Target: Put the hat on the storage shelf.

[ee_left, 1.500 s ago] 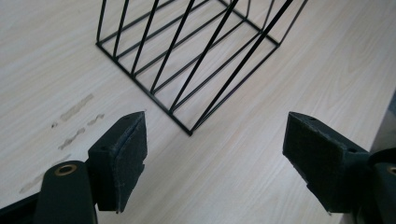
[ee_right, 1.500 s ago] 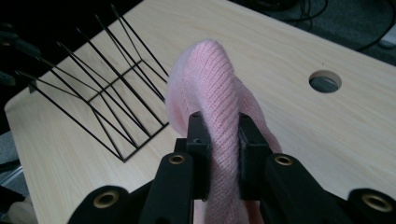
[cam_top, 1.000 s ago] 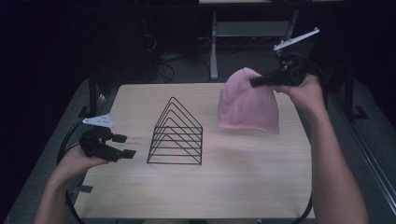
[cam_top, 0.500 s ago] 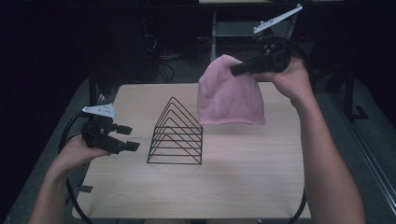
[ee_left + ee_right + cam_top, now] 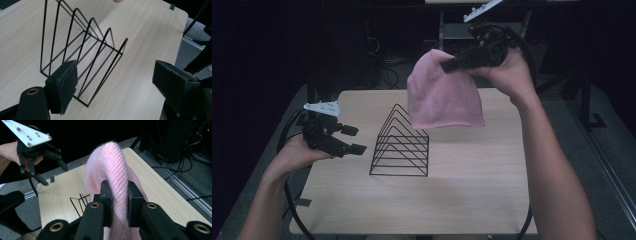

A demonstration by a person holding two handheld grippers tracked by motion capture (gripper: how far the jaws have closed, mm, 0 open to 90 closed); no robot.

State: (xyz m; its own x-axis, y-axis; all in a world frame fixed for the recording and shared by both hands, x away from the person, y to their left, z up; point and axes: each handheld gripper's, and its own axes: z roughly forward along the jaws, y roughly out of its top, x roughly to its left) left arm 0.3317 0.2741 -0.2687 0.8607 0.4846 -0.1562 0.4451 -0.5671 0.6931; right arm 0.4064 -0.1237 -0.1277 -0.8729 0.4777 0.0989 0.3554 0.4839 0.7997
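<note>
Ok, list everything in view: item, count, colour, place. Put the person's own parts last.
Knit hat: one, pink, held in the air above the table's far side, behind the rack.
Wire rack: one, black, standing on the table near its middle.
Table: one, light wood top.
Cables: several, dark, on the floor beyond the table.
Left gripper: one, black with a grey plate, jaws apart, beside the rack's left side.
Right gripper: one, black, jaws clamped on the hat.
Forearms: two, entering from the bottom.
</note>
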